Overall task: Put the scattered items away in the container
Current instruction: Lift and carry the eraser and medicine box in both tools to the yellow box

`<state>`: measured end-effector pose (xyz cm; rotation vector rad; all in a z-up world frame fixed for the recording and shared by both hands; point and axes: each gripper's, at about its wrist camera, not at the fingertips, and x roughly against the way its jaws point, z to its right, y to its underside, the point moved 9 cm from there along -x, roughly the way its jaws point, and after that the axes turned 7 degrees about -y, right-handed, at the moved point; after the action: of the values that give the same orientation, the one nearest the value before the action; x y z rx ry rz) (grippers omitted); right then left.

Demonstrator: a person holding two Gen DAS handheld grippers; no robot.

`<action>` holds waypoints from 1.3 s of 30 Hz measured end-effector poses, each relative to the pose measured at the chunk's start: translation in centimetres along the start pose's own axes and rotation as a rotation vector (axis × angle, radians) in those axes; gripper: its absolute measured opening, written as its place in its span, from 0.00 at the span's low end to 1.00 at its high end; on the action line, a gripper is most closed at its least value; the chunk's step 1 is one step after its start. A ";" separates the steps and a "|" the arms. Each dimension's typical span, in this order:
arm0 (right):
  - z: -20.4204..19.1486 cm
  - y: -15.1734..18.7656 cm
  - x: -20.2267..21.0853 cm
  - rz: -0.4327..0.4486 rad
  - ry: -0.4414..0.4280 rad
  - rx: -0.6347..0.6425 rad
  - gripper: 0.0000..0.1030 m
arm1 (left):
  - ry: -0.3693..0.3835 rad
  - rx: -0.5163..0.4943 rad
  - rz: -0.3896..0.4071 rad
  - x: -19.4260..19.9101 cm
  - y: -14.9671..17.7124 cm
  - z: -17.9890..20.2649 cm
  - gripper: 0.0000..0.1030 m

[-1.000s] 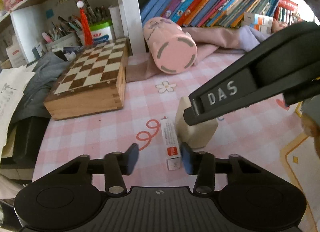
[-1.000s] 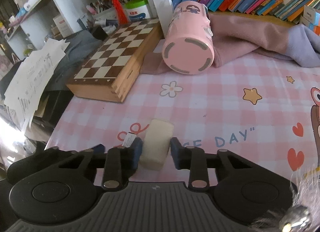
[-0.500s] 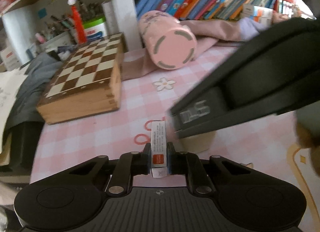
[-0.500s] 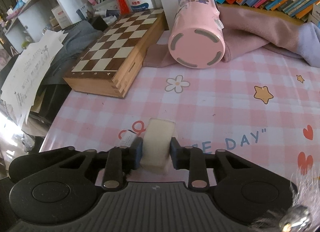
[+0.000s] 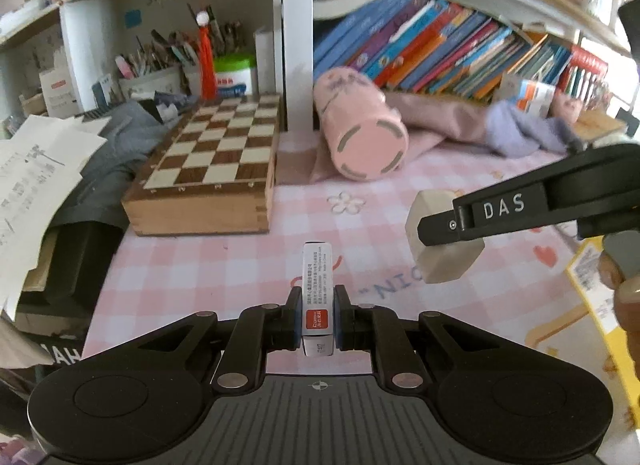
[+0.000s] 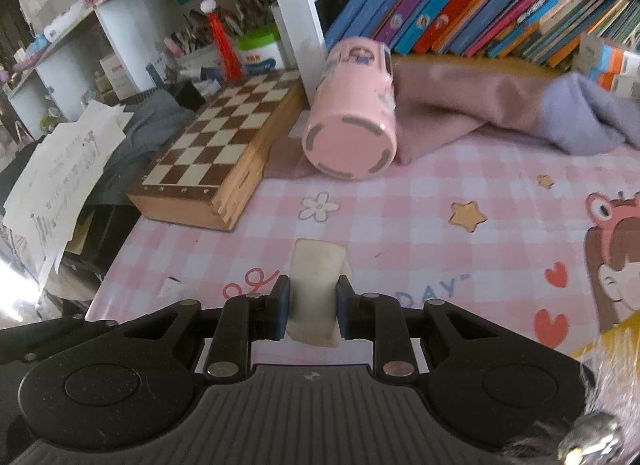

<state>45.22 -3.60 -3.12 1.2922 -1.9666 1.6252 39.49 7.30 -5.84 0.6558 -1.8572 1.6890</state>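
Grippers both clamped: left gripper (image 5: 317, 315) on slim white box (image 5: 317, 285), right gripper (image 6: 310, 311) on cream eraser (image 6: 315, 285).

The left tool (image 5: 317, 315) has its two fingers pressed in against a narrow white box (image 5: 317, 285) pointing straight ahead, while the right tool (image 6: 310, 307), reaching in from the right side of the left wrist view, is clamped on a pale block (image 6: 314, 289).
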 end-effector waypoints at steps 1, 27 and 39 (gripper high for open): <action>-0.1 0.1 0.5 0.007 0.002 0.010 0.21 | 0.003 0.004 0.009 0.6 0.0 0.0 0.13; -4.1 7.6 13.2 0.086 -0.025 0.209 0.21 | 0.106 0.113 0.089 14.2 3.9 0.7 0.13; -5.7 12.4 15.9 0.064 -0.019 0.204 0.20 | 0.144 0.086 0.076 18.1 7.8 1.3 0.13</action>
<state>25.05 -6.05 1.87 1.3320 -1.9121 1.8928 20.84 6.84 0.63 0.4888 -1.7365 1.8226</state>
